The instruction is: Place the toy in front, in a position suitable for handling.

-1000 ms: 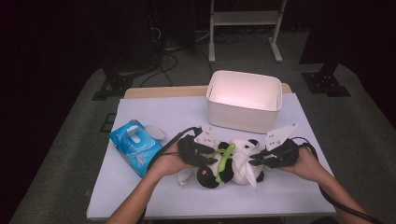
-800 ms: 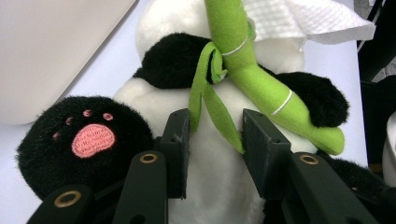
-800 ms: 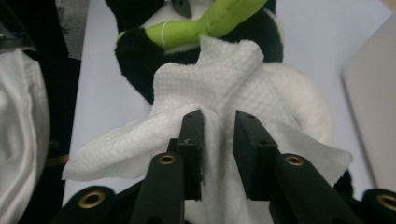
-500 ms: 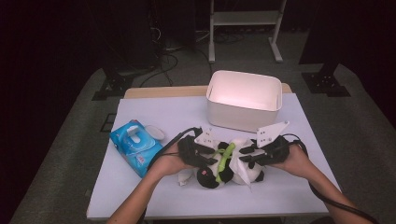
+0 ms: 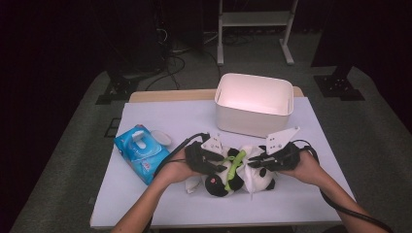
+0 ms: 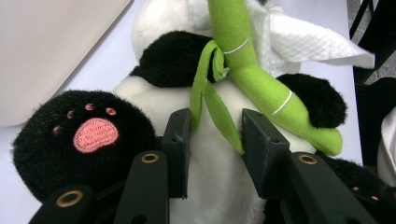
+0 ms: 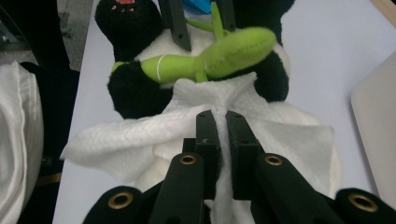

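A: What lies at the centre of the table (image 5: pixel 145 204)?

B: A plush panda (image 5: pixel 228 177), on its back on the white tabletop, just in front of the white bin (image 5: pixel 255 104). It hugs a green bamboo stalk (image 6: pixel 254 79) across its belly; a black foot with a pink paw pad (image 6: pixel 95 134) points toward the left gripper's camera.

A: How does the left gripper (image 5: pixel 206 158) stand?

B: In the left gripper view its two black jaws are pressed into the panda's white belly, one on each side of a green bamboo leaf (image 6: pixel 212 105). They pinch the plush fur between them, so the claw is clenched on the toy.

A: And the right gripper (image 7: pixel 222 126)?

B: Its jaws have just been closing, and in the right gripper view they stand nearly together, with a fold of the white paper towel (image 7: pixel 140 135) caught between the pads. The towel is draped over the panda's head end.

A: What else is on the table?

B: A blue wet-wipe pack (image 5: pixel 141 150), its round lid flipped open, lies to the left of the panda, near the left hand (image 5: pixel 175 170).
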